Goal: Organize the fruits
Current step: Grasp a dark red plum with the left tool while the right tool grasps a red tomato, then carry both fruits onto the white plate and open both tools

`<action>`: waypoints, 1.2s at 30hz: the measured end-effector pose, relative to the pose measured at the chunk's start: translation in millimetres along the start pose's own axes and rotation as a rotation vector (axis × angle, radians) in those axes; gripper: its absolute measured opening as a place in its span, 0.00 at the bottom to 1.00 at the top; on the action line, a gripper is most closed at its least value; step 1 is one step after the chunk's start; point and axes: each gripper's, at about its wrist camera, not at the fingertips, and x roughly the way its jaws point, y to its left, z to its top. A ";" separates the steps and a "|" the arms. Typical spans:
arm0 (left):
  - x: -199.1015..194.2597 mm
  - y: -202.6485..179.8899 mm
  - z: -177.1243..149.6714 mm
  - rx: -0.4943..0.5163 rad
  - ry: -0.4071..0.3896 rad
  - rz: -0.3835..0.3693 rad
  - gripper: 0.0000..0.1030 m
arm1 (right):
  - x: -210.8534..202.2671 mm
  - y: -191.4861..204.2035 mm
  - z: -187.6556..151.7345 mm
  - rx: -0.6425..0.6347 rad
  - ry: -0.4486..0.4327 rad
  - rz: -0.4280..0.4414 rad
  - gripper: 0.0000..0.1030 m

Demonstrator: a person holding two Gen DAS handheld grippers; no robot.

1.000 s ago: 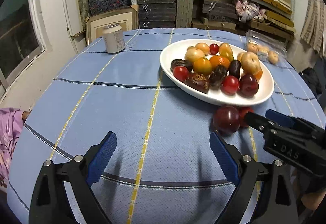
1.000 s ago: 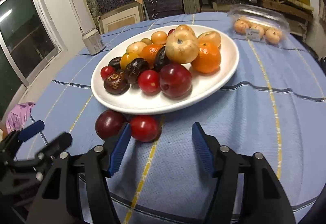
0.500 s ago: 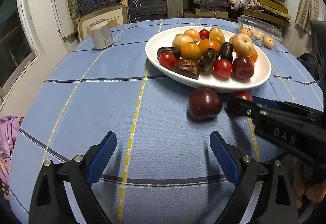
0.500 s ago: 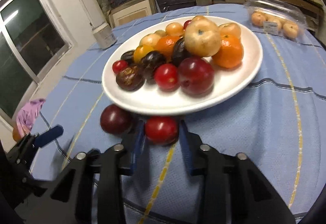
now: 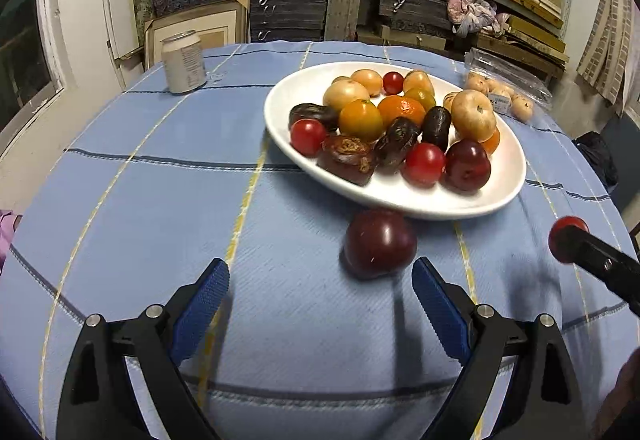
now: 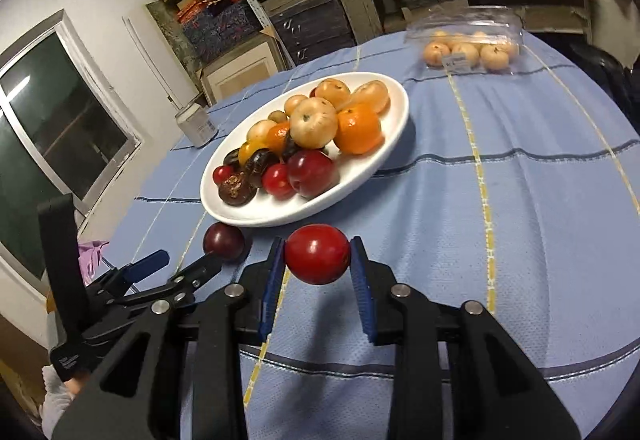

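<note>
A white oval plate [image 5: 288,100] [image 6: 394,128] holds several fruits: red tomatoes, dark plums, dates, oranges and pale round fruits. A dark plum [image 5: 380,242] [image 6: 223,241] lies on the blue cloth just in front of the plate. My left gripper [image 5: 320,304] is open and empty, with the plum just ahead between its fingertips. My right gripper [image 6: 318,260] is shut on a red tomato [image 6: 317,254] and holds it above the cloth, near the plate's front rim. The tomato also shows at the right in the left wrist view [image 5: 566,234].
A drink can [image 5: 183,61] [image 6: 197,124] stands at the table's far left. A clear plastic box of pale fruits [image 5: 504,88] [image 6: 468,40] lies at the far right. Shelves with stacked boards stand behind the round table. A pink cloth [image 6: 92,252] lies off the left edge.
My right gripper has closed on the red tomato and lifted it off the cloth, away from the plum. My left gripper has moved closer to the dark plum.
</note>
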 end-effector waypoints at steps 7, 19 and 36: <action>14.1 -14.2 8.5 0.034 -0.005 0.011 0.85 | 1.8 4.6 2.1 0.000 0.006 0.016 0.31; 24.4 -20.0 10.3 0.075 0.030 -0.059 0.37 | 11.1 3.0 0.5 0.001 0.029 0.006 0.32; -123.1 3.0 90.2 0.065 -0.332 0.018 0.37 | -100.2 40.9 72.1 -0.099 -0.324 -0.001 0.31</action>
